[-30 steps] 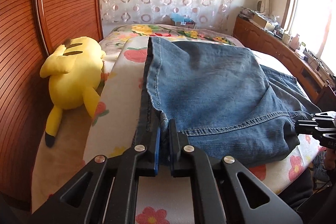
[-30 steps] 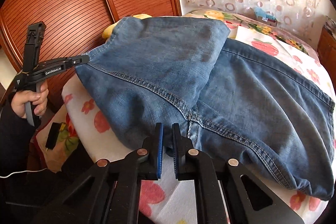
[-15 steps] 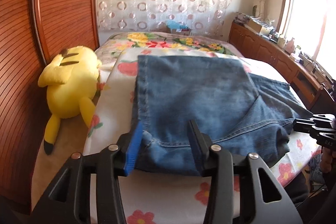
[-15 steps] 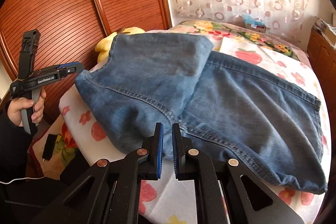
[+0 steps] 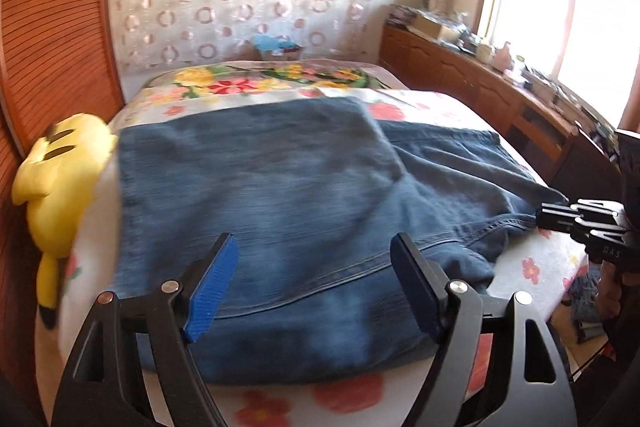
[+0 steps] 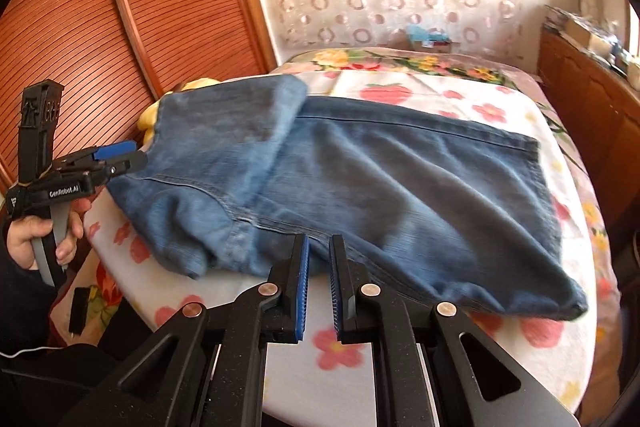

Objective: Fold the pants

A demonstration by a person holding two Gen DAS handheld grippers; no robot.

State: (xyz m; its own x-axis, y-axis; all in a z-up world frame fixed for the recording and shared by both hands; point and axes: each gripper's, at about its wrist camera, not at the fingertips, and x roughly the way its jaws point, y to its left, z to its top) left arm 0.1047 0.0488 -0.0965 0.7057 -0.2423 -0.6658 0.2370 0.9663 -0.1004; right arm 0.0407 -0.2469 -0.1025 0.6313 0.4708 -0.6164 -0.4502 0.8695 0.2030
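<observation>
I am holding my left gripper (image 5: pixel 312 283) wide apart; its jaws have just been opening, and the folded jeans (image 5: pixel 280 211) are lying beyond and below the blue pads (image 5: pixel 212 291), not pinched by them. My right gripper (image 6: pixel 319 291) is nearly closed, with only a narrow slit between its pads (image 6: pixel 303 291) and nothing caught there; the denim hem is lying just past the fingertips on the floral bedsheet (image 6: pixel 440 95). To the left of my left fingers a yellow plush toy (image 5: pixel 60 179) is sitting against the wooden wardrobe door (image 5: pixel 44 27). A hand (image 6: pixel 36 239) is gripping the left handle.
</observation>
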